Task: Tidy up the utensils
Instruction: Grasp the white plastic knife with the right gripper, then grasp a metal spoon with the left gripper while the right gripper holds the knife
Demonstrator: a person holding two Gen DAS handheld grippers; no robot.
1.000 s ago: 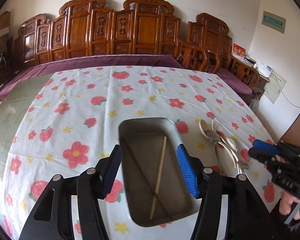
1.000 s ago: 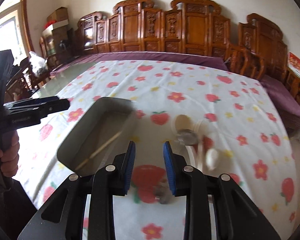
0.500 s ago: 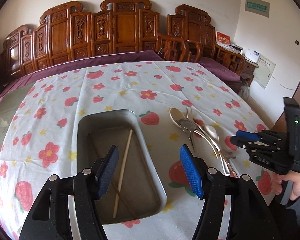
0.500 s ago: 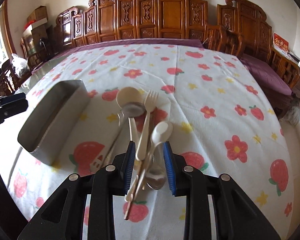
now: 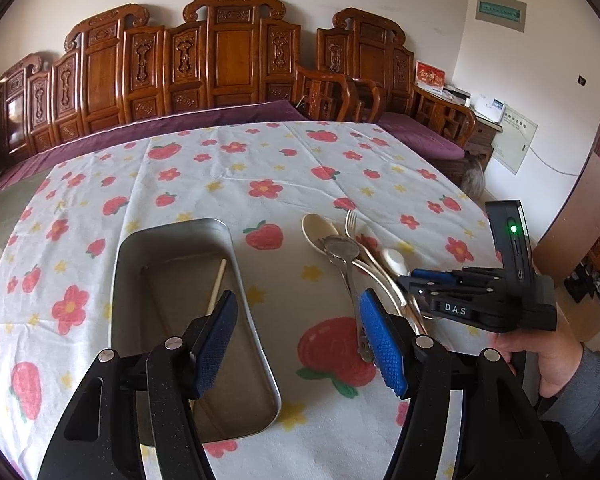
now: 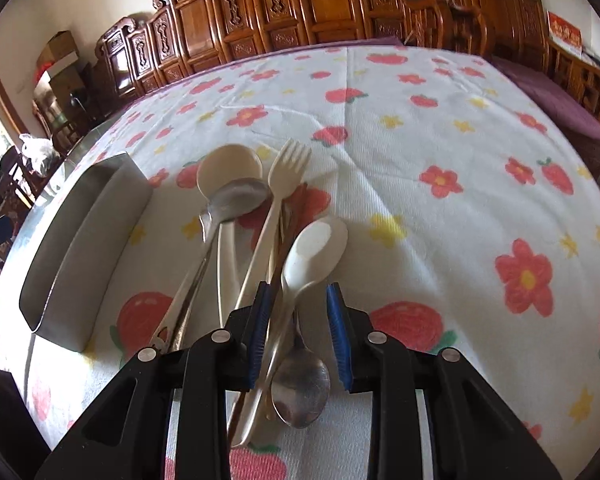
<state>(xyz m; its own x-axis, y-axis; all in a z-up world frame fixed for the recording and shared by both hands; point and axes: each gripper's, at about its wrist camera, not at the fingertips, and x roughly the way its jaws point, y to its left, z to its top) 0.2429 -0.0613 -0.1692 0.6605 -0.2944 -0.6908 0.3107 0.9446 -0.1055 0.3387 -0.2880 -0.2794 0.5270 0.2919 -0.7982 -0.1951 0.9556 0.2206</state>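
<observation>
Left wrist view: "DAS" marks the right gripper (image 5: 410, 280), fingers parted over utensils (image 5: 354, 254); left gripper (image 5: 300, 338) parted.

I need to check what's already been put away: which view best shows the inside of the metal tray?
The left wrist view: it looks down into the metal tray, showing a chopstick lying inside. The right wrist view shows only the tray's outer wall and rim from the side, its contents hidden.

Strawberry-print cloth (image 5: 260, 160) covered the bench. Carved wooden seating (image 5: 228, 52) with a purple cushion (image 5: 416, 136) stood behind it.
</observation>
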